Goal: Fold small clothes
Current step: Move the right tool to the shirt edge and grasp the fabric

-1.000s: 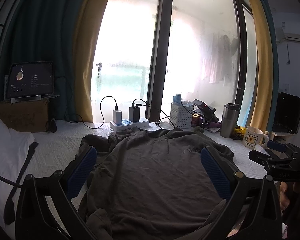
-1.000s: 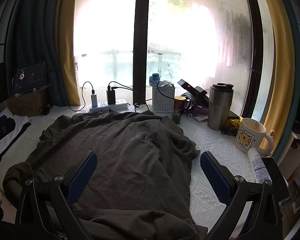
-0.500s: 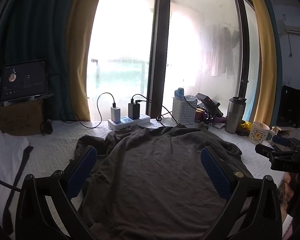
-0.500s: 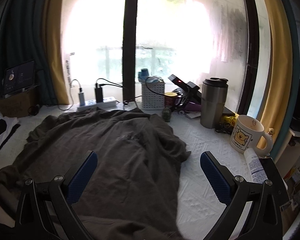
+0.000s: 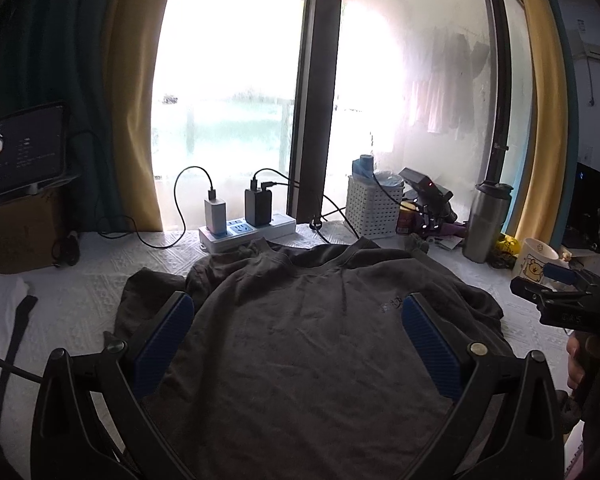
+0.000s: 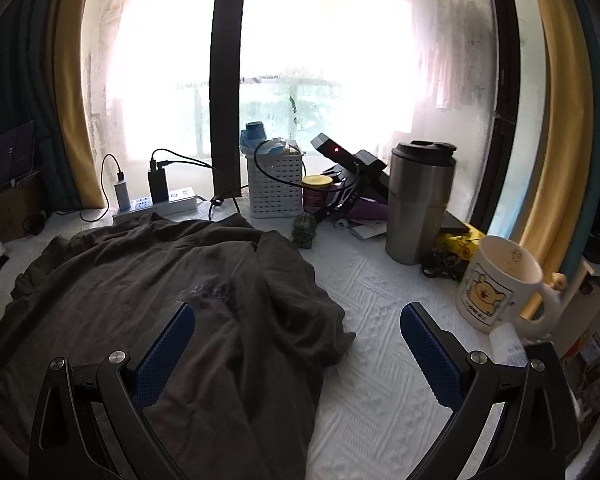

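Left wrist: shirt (image 5: 300, 340) (dark, spread flat) between claw (image 5: 296, 344) fingers.

Bare cloth (image 6: 380, 312) before mug (image 6: 500, 284), tumbler (image 6: 418, 204).

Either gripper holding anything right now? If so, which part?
Nothing held. The left gripper and the right gripper are both open over the dark shirt, which lies spread on the white cloth; no fabric sits between either pair of fingers.
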Action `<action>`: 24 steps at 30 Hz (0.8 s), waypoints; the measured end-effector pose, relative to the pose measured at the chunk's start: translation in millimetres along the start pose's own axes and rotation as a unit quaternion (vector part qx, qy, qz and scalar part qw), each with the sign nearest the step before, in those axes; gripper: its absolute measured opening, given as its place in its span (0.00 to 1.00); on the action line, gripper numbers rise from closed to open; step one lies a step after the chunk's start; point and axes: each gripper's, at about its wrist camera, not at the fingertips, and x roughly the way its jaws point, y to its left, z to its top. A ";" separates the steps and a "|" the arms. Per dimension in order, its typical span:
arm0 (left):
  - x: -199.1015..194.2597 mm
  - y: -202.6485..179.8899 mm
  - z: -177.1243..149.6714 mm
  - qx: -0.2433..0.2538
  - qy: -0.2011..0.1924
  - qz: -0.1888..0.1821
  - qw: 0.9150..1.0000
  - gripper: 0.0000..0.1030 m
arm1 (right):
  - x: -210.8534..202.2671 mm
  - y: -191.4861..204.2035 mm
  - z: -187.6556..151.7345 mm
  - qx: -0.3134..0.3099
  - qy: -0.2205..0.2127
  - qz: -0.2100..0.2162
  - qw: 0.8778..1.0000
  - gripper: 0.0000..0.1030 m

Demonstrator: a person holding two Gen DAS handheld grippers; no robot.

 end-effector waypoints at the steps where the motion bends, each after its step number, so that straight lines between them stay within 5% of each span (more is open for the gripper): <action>1: 4.2 -0.8 1.3 0.001 0.004 0.001 1.000 0.99 | 6.6 -3.3 1.5 0.003 0.005 0.002 1.000 1.00; 8: 23.7 -1.6 4.0 0.006 0.020 0.010 1.000 0.99 | 49.4 -26.0 23.8 0.009 0.016 0.000 1.000 1.00; 19: 54.7 11.9 7.7 -0.013 0.040 0.022 0.999 0.99 | 130.5 -35.8 52.3 -0.009 0.075 0.063 0.995 0.99; 24: 64.2 16.0 3.2 -0.027 0.054 0.013 0.998 0.99 | 171.3 -31.1 53.0 -0.016 0.123 0.087 0.988 0.86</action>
